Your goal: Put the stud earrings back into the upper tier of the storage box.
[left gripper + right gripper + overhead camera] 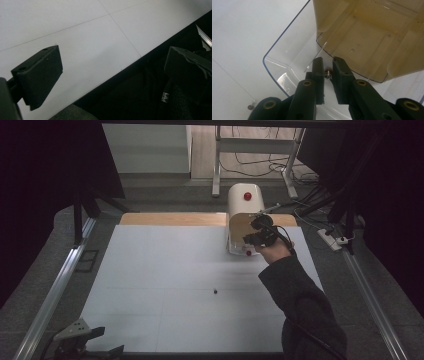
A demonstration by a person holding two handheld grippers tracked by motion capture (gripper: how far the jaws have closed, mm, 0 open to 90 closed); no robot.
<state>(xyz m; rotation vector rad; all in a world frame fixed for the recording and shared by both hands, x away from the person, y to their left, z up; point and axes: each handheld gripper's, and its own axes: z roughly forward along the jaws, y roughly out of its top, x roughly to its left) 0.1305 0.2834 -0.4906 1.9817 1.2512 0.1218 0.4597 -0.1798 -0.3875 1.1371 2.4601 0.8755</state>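
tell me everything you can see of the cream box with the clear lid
The cream box stands at the table's far edge, a rounded plastic body with a red knob on top. Its clear lid is swung open toward the person, showing a bare cream inside. The right gripper has nearly closed jaws at the lid's small knob.

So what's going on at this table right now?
A person's right tongs are nearly closed around a small metal knob with a red tip on the clear plastic lid of a cream-coloured box-like appliance at the far side of the white table. The left tongs rest open at the table's near edge.
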